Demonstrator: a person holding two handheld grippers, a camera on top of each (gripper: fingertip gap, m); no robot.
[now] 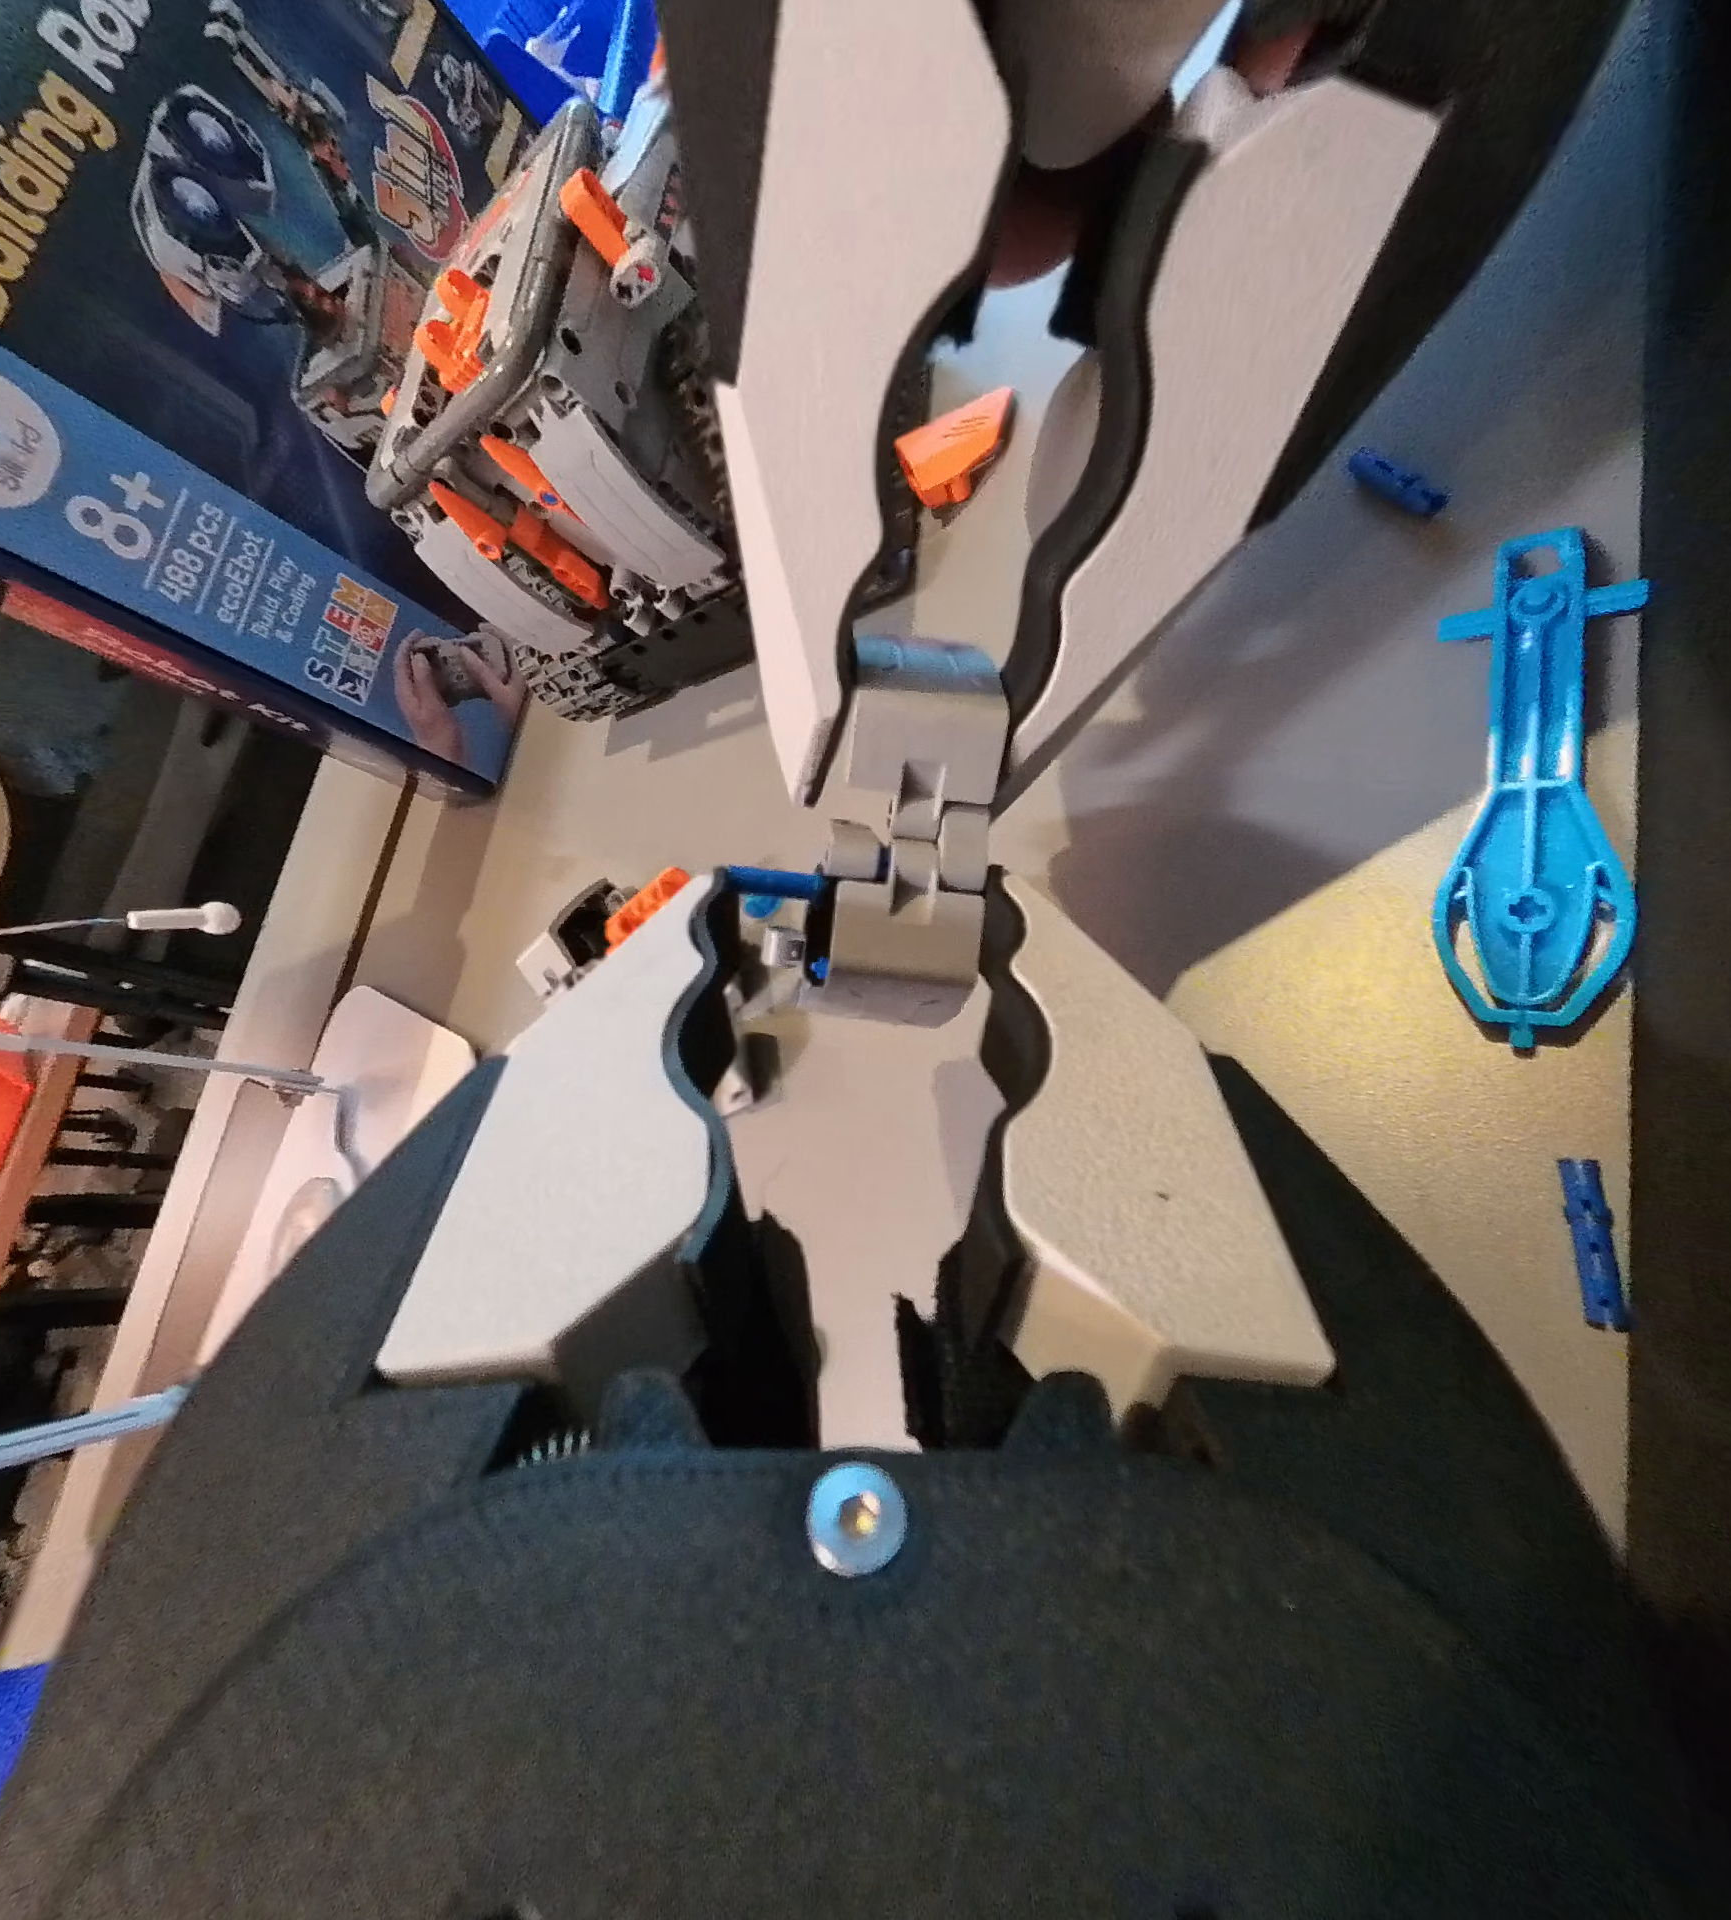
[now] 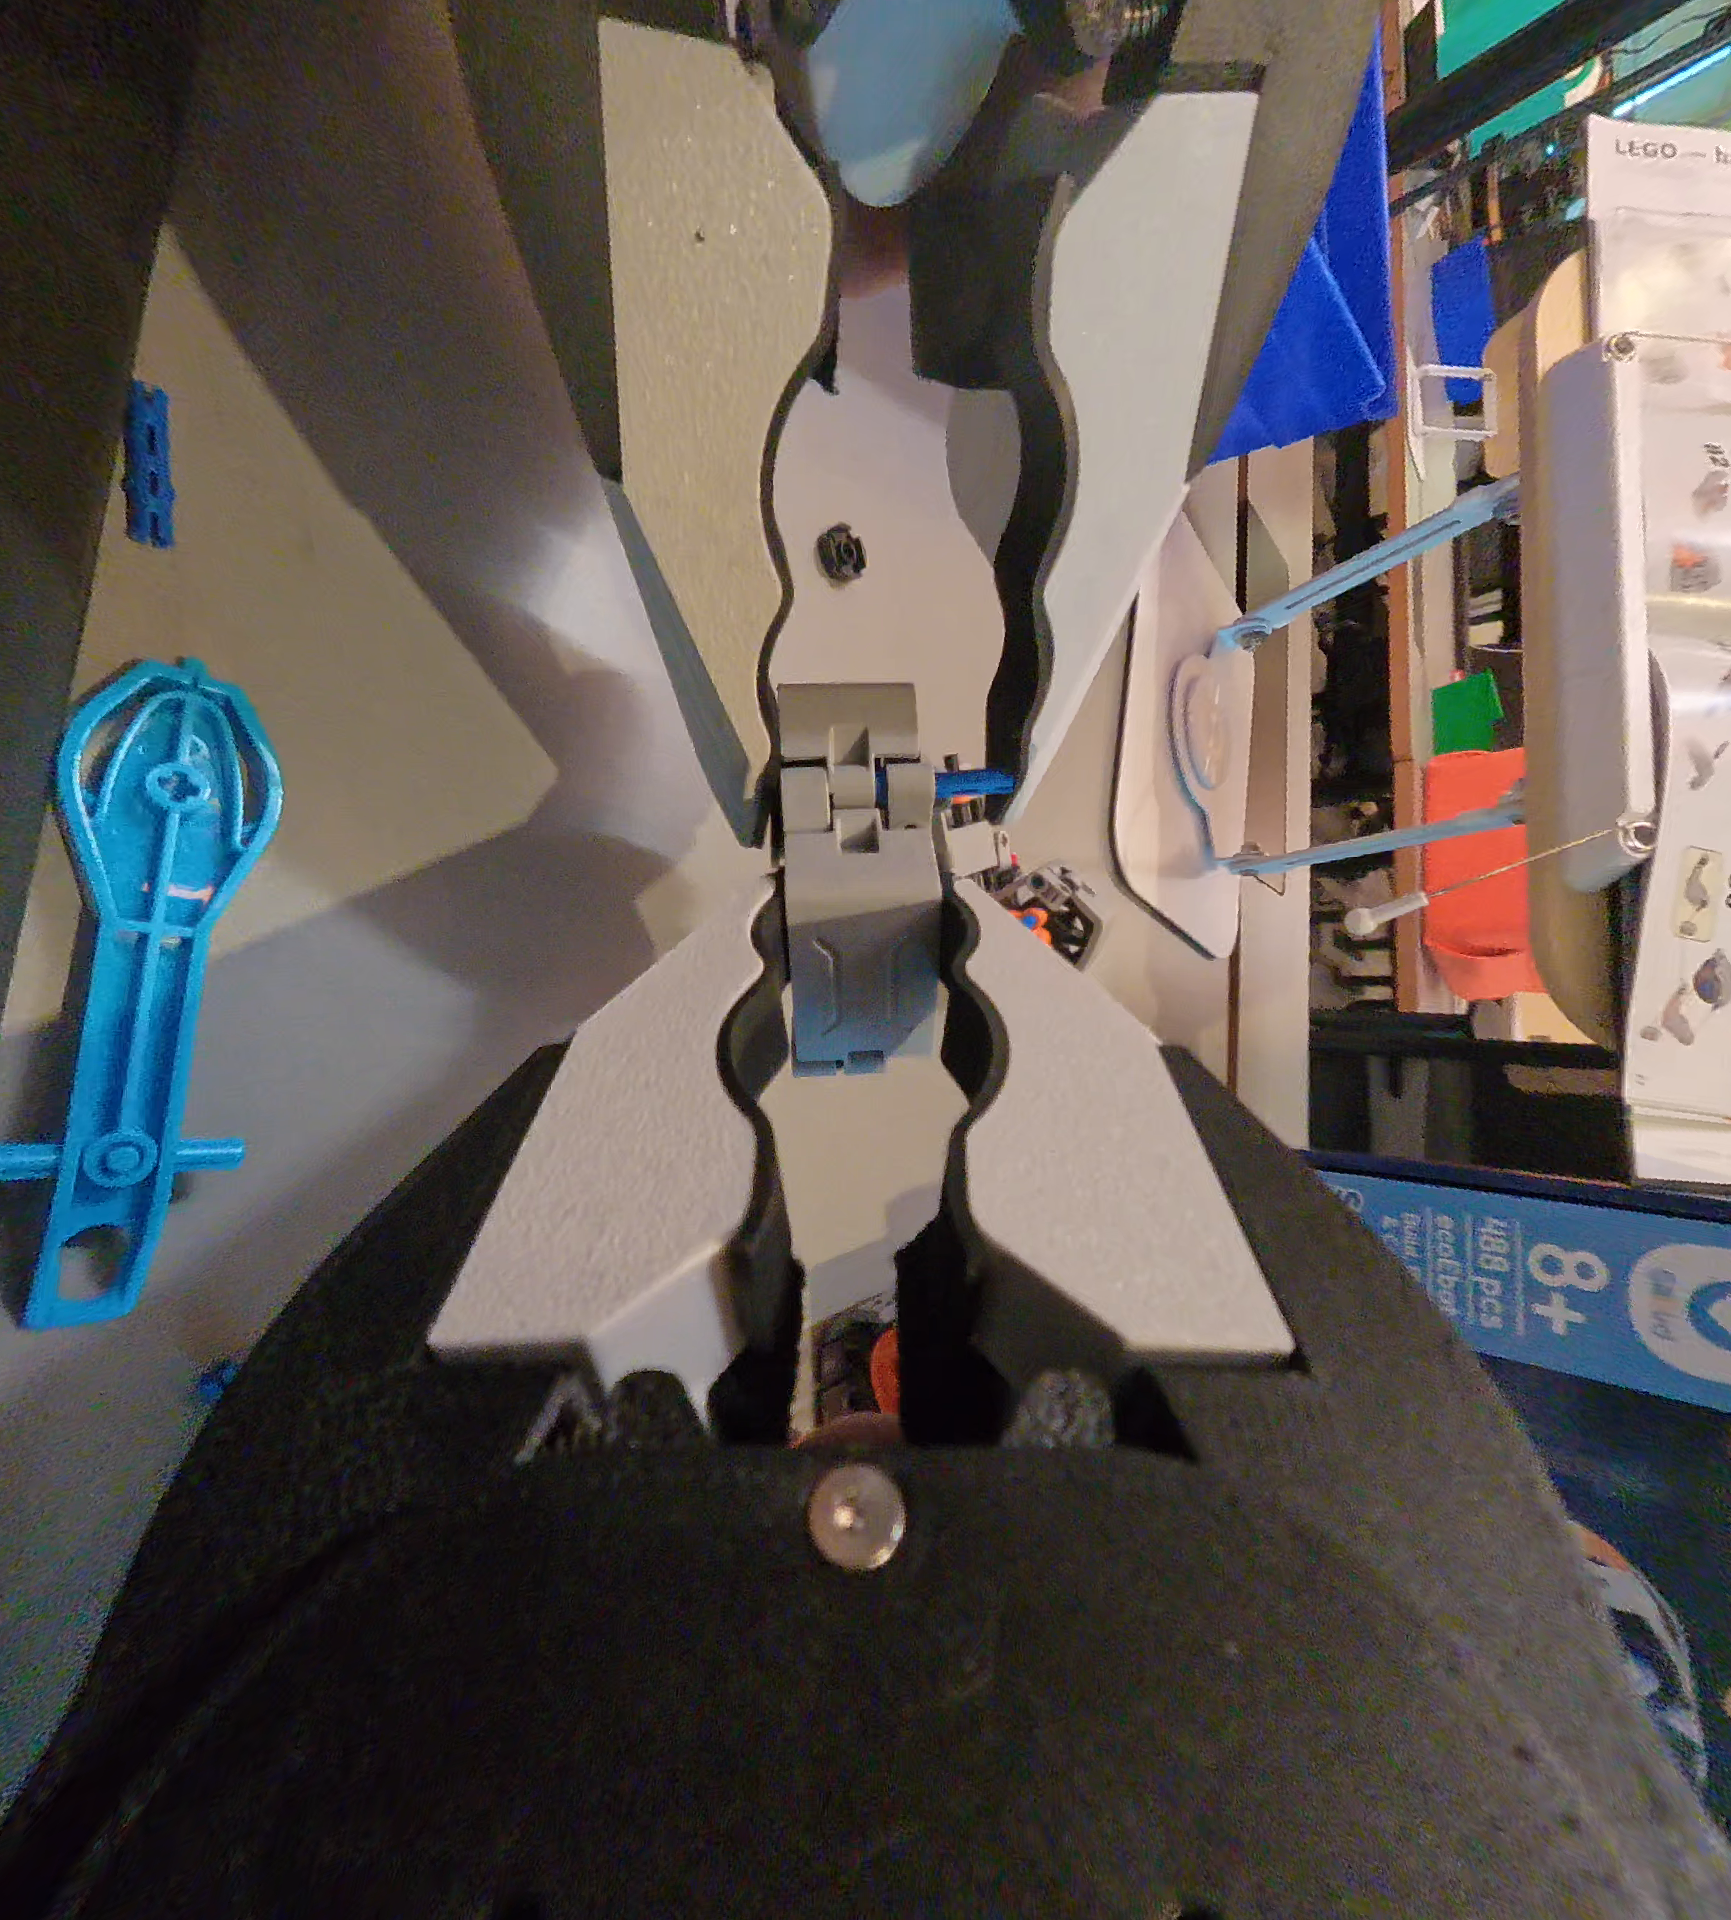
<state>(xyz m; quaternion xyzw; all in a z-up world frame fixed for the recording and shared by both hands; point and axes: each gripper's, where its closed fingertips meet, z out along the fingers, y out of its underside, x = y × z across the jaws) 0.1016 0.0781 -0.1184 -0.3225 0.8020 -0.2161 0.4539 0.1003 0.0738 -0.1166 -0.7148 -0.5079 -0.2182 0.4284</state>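
Observation:
A grey hinged brick assembly is held above the table between two grippers that face each other. In the left wrist view my left gripper (image 1: 856,920) is shut on the assembly's near half (image 1: 897,961). The right gripper (image 1: 908,758) comes in from the top, shut on the far half (image 1: 928,707). A blue pin (image 1: 773,883) sticks out of the hinge to the left. In the right wrist view my right gripper (image 2: 856,920) is shut on the near grey half (image 2: 861,966). The left gripper (image 2: 866,769) grips the far half (image 2: 845,722), and the blue pin (image 2: 975,781) points right.
A blue brick separator tool (image 1: 1531,790) (image 2: 144,987) and small blue beams (image 1: 1593,1242) (image 1: 1396,480) lie on the table (image 1: 1360,1060). An orange piece (image 1: 954,442), a grey and orange brick model (image 1: 549,436), a blue kit box (image 1: 165,343) (image 2: 1619,1299) and an instruction sheet stand (image 2: 1723,623) are nearby. My left and right fingertips are right by each other.

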